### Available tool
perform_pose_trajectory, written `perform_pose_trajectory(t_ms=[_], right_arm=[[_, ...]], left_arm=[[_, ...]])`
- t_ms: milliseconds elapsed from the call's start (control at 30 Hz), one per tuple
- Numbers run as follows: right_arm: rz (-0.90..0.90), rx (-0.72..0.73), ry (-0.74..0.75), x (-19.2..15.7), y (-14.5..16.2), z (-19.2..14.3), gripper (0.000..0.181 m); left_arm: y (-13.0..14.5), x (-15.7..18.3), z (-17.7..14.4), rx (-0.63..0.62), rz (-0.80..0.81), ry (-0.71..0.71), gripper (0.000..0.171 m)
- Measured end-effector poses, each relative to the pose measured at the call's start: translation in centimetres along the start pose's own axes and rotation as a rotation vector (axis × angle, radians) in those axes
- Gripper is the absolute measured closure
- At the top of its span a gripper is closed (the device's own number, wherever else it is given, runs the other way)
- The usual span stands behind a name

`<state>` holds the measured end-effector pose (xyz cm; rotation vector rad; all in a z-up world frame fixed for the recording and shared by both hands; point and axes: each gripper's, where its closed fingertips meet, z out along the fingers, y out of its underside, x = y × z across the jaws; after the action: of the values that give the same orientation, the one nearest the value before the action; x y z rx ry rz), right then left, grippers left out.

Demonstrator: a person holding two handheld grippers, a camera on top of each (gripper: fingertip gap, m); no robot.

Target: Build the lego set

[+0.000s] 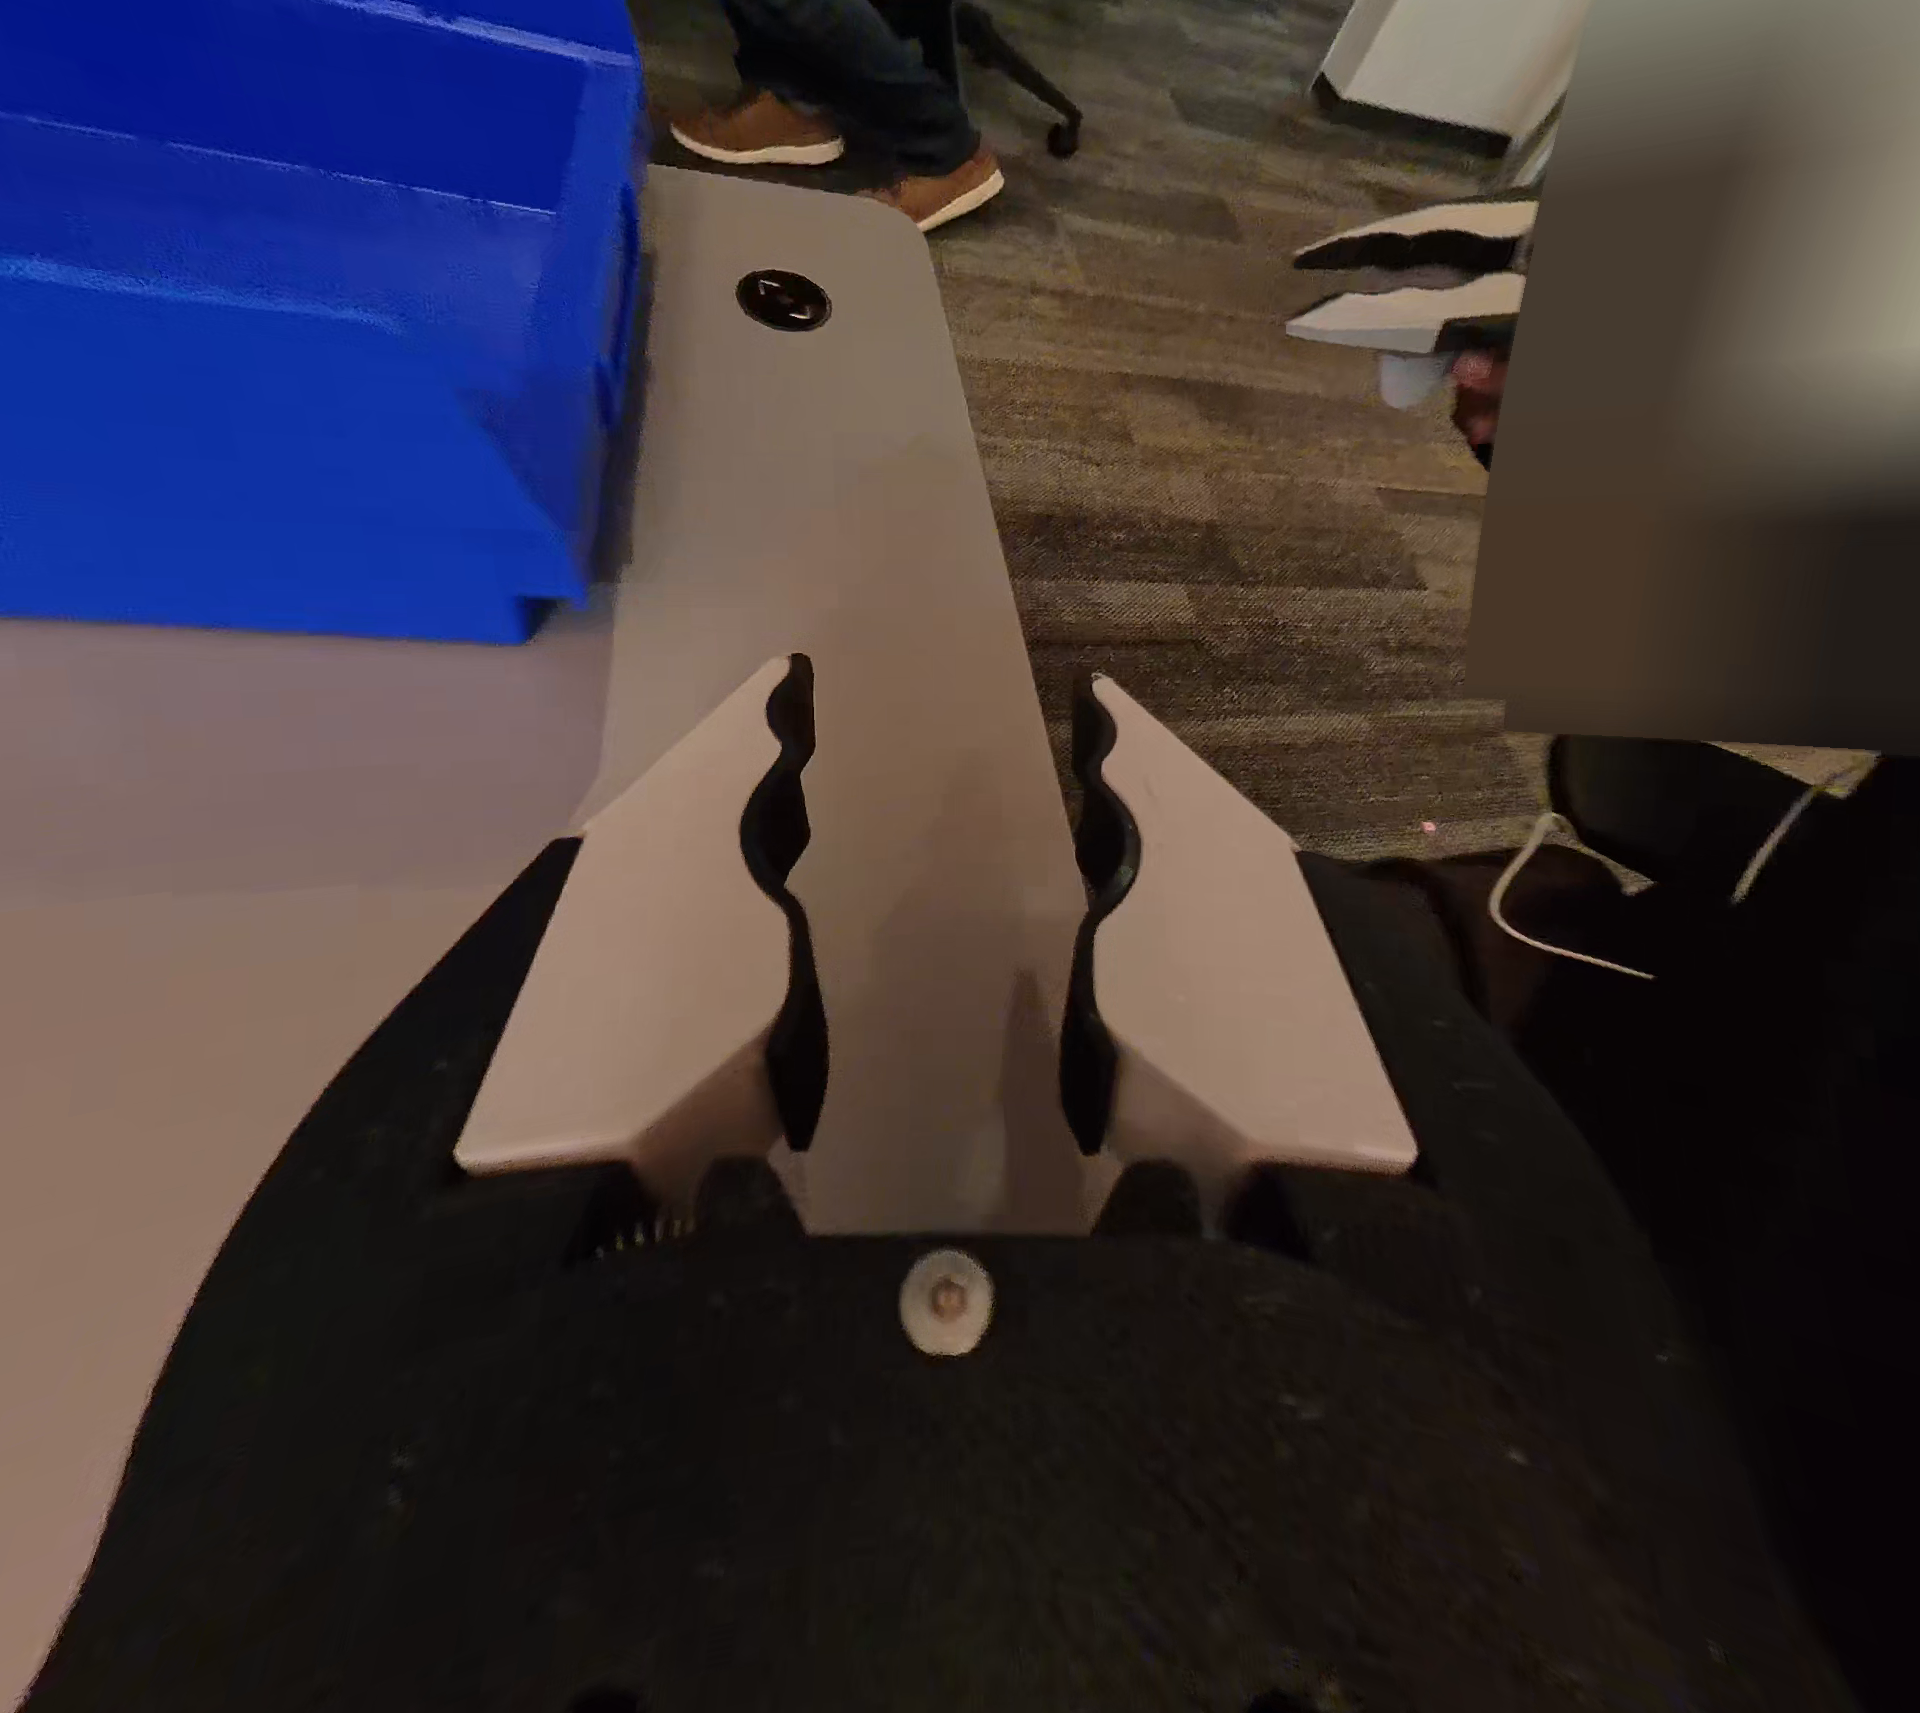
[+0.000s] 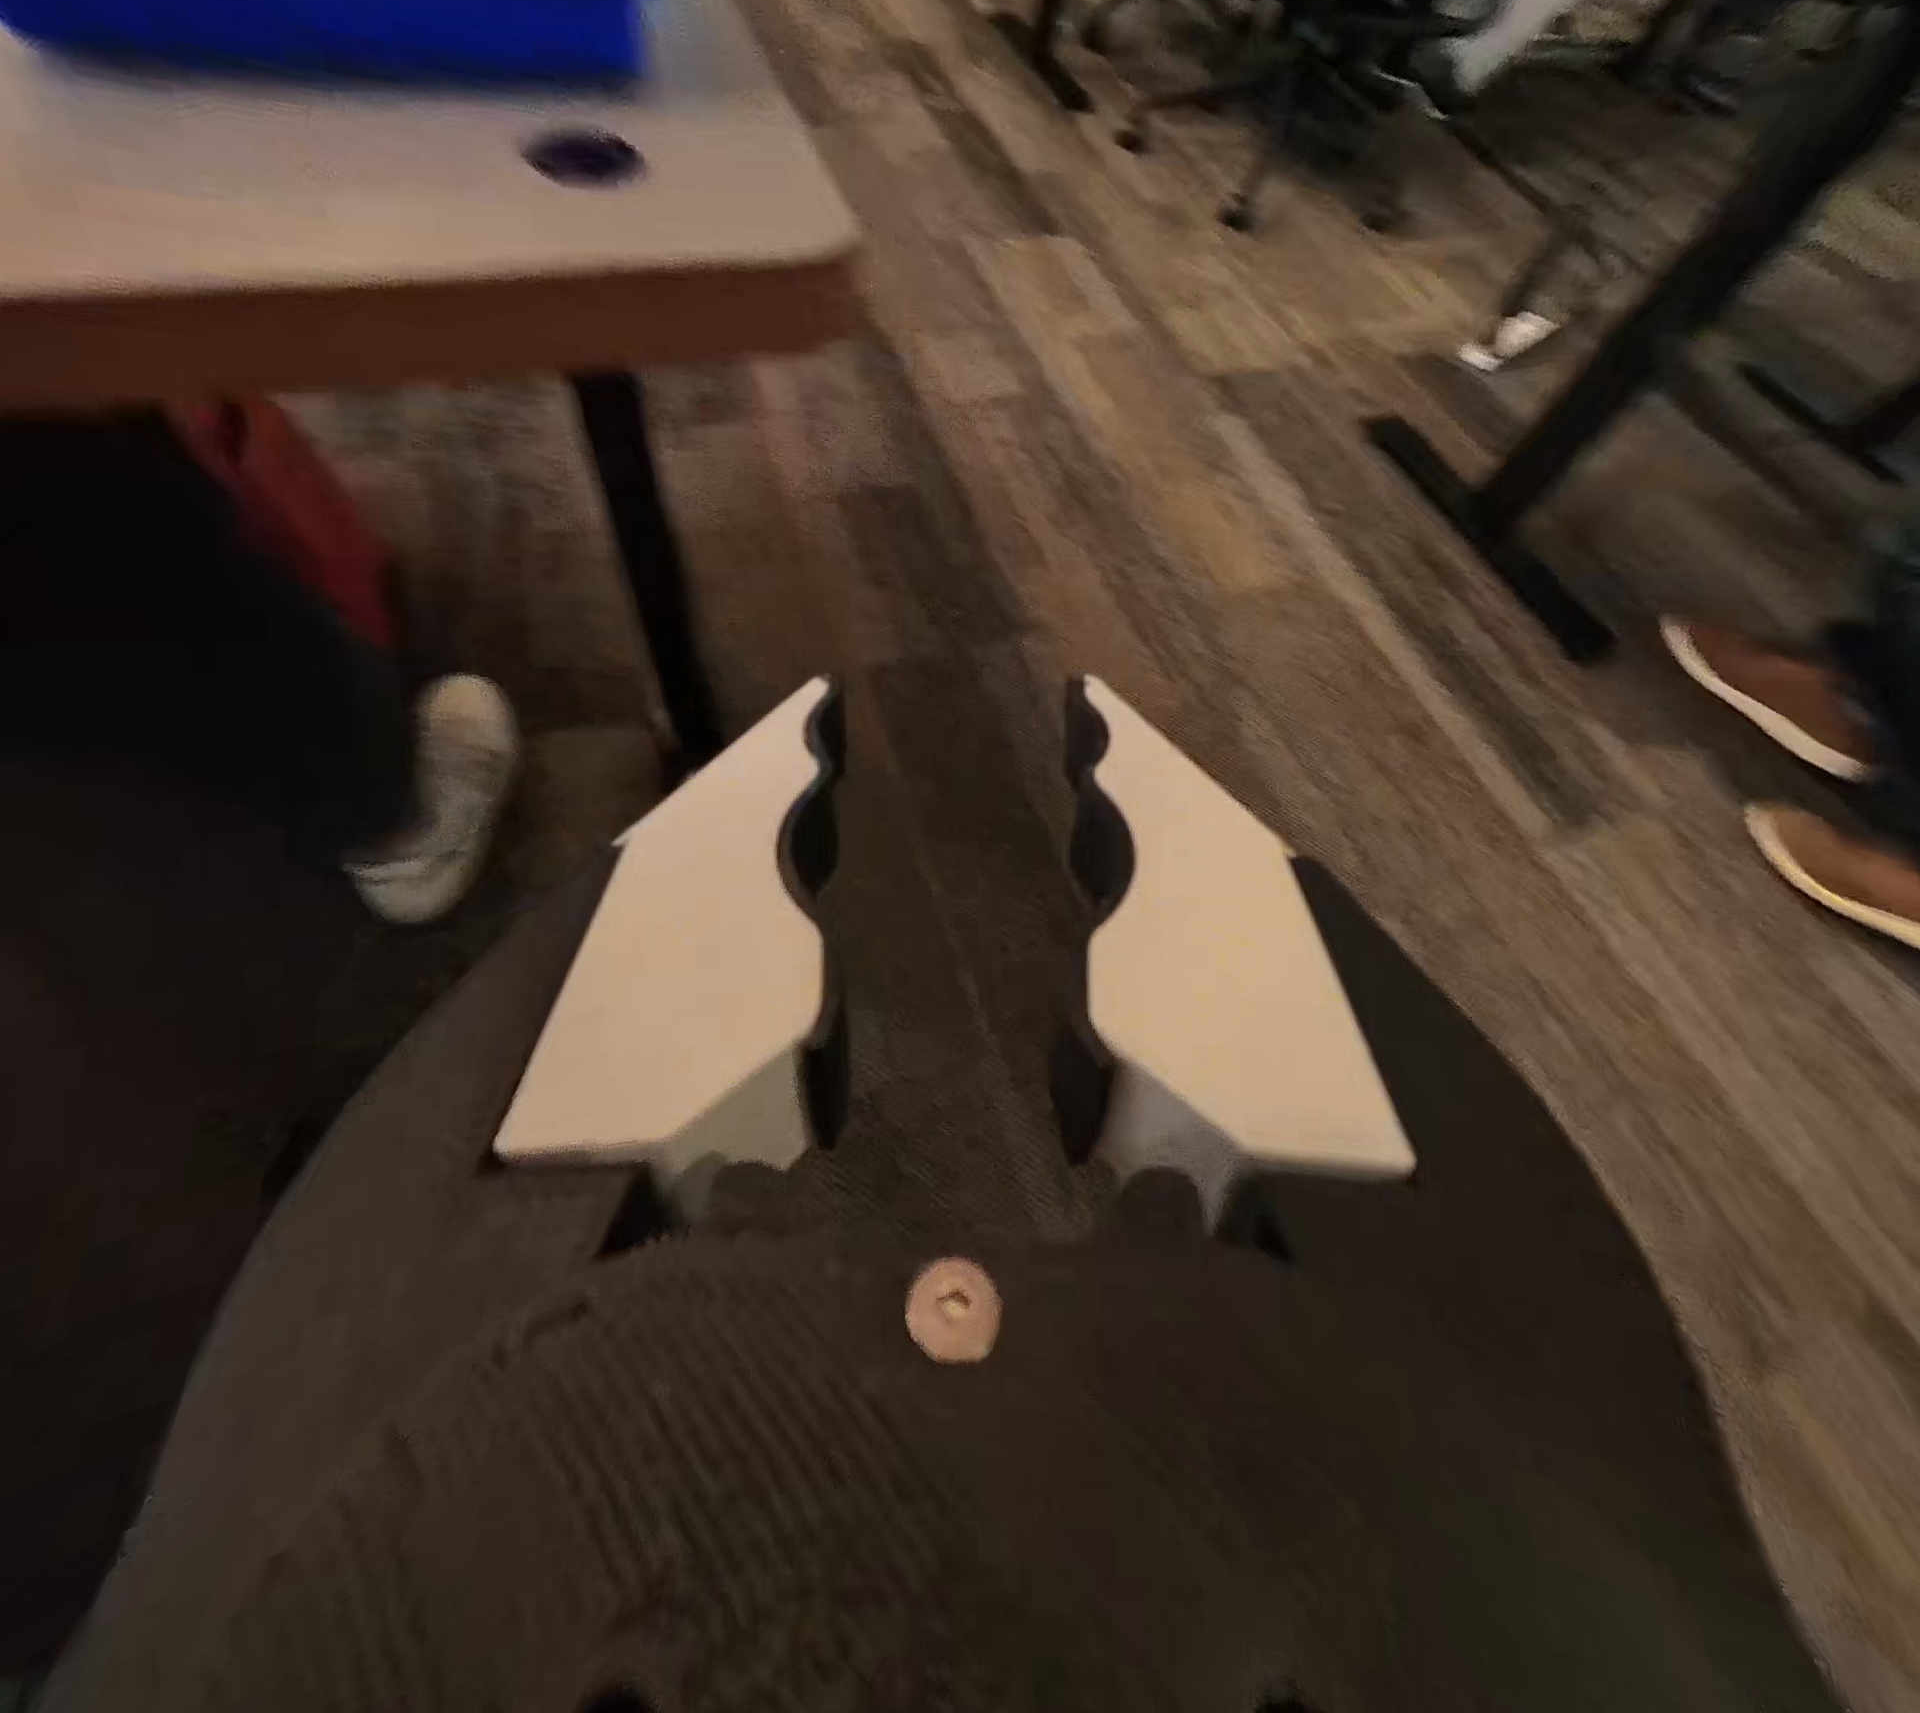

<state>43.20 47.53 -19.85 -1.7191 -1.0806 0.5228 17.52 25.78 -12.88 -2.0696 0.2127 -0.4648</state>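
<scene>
The left gripper is hovering over the counter, its fingers standing moderately apart and holding nothing. The right gripper is hanging off the counter's corner, pointing at the carpet, its fingers likewise parted and empty; in the left view it is showing at the right edge, out over the floor. A blue bin is sitting at the far left of the counter, just beside a black round insert in the surface. No lego pieces are showing in either view; they may be lying inside the bin, whose contents cannot be made out, so the build looks not yet begun. The right view is smearing badly, which suggests that gripper is moving fast, and a fast swing near the counter's corner could be knocking the edge or the bin. A person's legs and an office chair are standing close across the floor, so a wide sweep risks a bump. Reaching into the bin blind could also be closing the fingers on its wall instead of a brick.
</scene>
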Motion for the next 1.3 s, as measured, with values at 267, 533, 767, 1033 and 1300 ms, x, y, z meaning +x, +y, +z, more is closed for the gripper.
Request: perform_pose_trajectory(t_ms=[267, 533, 767, 1033, 1300], right_arm=[[0.066, -0.096, 0.359, 12.5, 16.5, -7.7, 0.142], [0.331, -0.352, 0.735, 23.5, 38.5, -23.1, 0.153], [0.662, -0.650, 0.809, 20.8, 60.5, -36.5, 0.153], [0.771, -0.913, 0.665, 14.1, 76.2, -41.0, 0.158], [0.910, -0.949, 0.547, 14.6, 83.7, -38.0, 0.142]], left_arm=[[-1.7, 1.8, 5.8, -0.029, 0.034, -0.098, 0.129], [-4.6, 7.3, 9.6, -0.035, 0.051, -0.124, 0.130], [-6.4, 15.4, 15.2, -0.062, 0.082, -0.059, 0.129], [-6.2, 24.0, 19.5, -0.051, 0.002, -0.015, 0.129], [-5.5, 27.3, 21.1, -0.047, -0.101, -0.043, 0.130]])
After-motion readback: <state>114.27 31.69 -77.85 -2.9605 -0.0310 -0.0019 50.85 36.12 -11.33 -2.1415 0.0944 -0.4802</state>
